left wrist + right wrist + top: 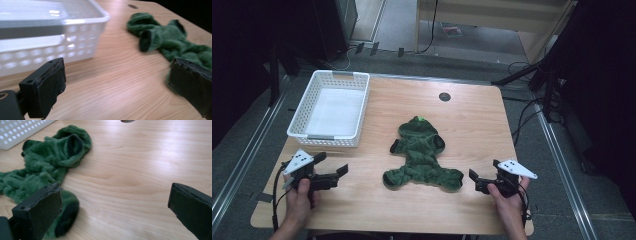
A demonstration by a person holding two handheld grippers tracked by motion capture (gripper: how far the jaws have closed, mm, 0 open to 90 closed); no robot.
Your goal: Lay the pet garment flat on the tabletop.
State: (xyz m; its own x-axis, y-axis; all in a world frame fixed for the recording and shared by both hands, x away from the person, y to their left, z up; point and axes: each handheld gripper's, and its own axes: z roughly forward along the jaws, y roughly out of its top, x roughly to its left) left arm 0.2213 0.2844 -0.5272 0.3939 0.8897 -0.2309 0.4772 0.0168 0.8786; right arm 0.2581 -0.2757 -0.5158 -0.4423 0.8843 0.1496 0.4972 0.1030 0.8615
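With both our left gripper [343, 171] and right gripper [472, 176] jaws apart and empty, the green fleece pet garment [422, 155] lies mid-table, at 5 o'clock of the white basket [360, 107]; a shallow pinch may slip off the loose pile.

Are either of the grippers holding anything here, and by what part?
Nothing is held: left gripper and right gripper are open beside the fuzzy green garment.

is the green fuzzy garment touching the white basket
Apart. The high view shows bare wood between the green garment and the white basket; the left gripper view shows the same strip of tabletop between them.
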